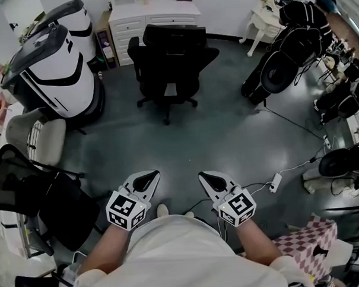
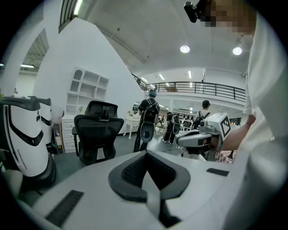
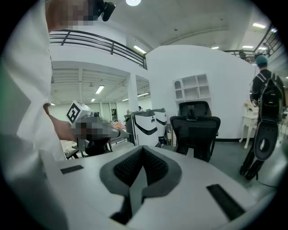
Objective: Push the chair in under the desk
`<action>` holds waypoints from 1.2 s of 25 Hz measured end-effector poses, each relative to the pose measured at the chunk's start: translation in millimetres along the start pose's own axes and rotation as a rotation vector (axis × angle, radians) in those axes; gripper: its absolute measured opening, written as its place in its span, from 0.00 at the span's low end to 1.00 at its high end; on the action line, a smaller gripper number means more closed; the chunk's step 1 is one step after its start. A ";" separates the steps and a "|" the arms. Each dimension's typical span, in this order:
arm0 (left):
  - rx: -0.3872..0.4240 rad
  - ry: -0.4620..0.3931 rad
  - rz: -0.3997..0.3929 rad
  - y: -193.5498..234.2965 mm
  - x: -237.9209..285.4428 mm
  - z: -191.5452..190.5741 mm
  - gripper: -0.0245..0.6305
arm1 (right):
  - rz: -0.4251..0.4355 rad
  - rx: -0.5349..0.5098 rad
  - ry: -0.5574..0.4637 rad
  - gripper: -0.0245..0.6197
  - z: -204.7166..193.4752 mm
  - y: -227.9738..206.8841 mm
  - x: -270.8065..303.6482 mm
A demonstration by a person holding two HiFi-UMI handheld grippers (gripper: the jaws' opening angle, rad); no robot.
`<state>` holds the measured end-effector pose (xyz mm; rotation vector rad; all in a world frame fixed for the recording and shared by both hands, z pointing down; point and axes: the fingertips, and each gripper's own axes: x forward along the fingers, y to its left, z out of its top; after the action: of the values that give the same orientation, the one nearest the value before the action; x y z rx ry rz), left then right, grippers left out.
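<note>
Beyond left claw (image 1: pixel 152 174) and right claw (image 1: pixel 206 175), both pressed together, empty; chair (image 1: pixel 167 63) across desk (image 1: pixel 156 16), its front hidden.

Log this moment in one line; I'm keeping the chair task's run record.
contact: none | chair: before desk, not pushed in | left gripper: jaws shut, empty | right gripper: jaws shut, empty

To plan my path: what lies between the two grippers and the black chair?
Only bare floor from the left gripper and right gripper to the chair, in the head view.
</note>
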<state>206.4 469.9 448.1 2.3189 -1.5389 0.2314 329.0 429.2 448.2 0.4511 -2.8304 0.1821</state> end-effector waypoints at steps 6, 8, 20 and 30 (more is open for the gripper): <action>0.009 0.002 -0.018 18.6 -14.4 -10.8 0.03 | -0.020 0.028 0.007 0.04 -1.9 11.9 20.9; 0.014 0.004 -0.008 27.7 -20.1 -15.5 0.03 | -0.035 0.041 0.008 0.04 -3.4 16.0 27.8; 0.025 -0.013 0.000 38.6 -2.7 -9.4 0.14 | -0.104 0.040 0.010 0.12 -1.3 -2.6 32.4; 0.031 0.011 0.068 89.0 58.5 22.3 0.18 | -0.063 0.043 -0.017 0.12 17.5 -85.7 81.6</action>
<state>147.0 380.1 463.6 2.2865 -1.6218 0.2871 277.5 322.1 461.5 0.5532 -2.8292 0.2277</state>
